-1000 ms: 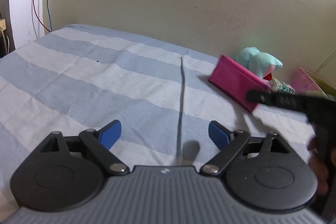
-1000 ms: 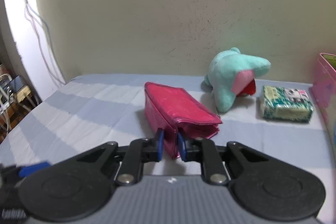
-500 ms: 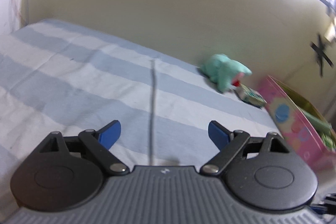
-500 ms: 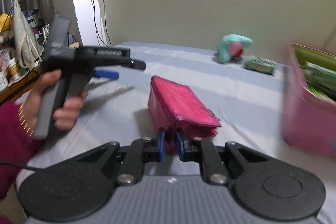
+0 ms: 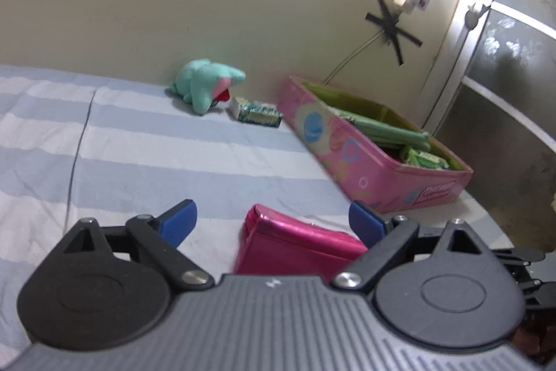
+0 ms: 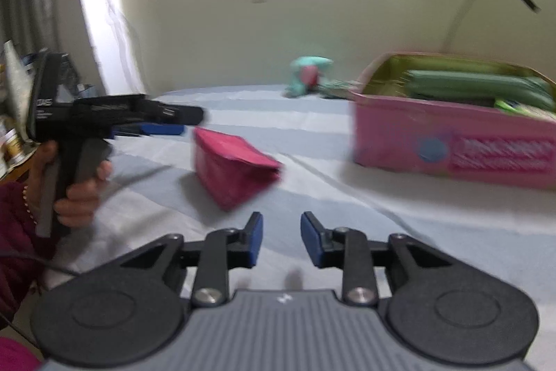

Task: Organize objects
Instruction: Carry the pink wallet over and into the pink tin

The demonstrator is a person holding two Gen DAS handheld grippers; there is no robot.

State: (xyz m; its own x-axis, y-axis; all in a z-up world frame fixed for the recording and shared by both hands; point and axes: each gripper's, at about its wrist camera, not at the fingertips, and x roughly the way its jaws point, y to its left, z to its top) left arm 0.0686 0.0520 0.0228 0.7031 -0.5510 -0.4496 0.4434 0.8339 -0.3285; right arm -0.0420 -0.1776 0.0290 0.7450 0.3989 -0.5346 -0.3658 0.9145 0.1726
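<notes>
One magenta pouch (image 5: pixel 295 246) lies on the striped bedsheet (image 5: pixel 146 162) in the left wrist view, low at about six o'clock, between the spread blue pads of the left gripper (image 5: pixel 272 221); its jaws have just been opening wider and stand well apart, neither pad pressing the pouch. One teal plush toy (image 5: pixel 205 86) sits at about eleven o'clock by the wall, with one small green-patterned packet (image 5: pixel 257 113) just beside it. One pink box (image 5: pixel 351 155) stands at about two o'clock, open-topped, holding long green bundles (image 5: pixel 385 131) and green packets, their count unclear. From the right wrist view, the right gripper (image 6: pixel 280 240) has just been opening; its jaws show a narrow gap with nothing between them, and the same pouch rests on the sheet ahead at about eleven o'clock, apart from the pads. One hand (image 6: pixel 74 186) at nine o'clock grips the left gripper's handle. The pink box sits at two o'clock, blurred, green contents inside; the plush is at twelve.
</notes>
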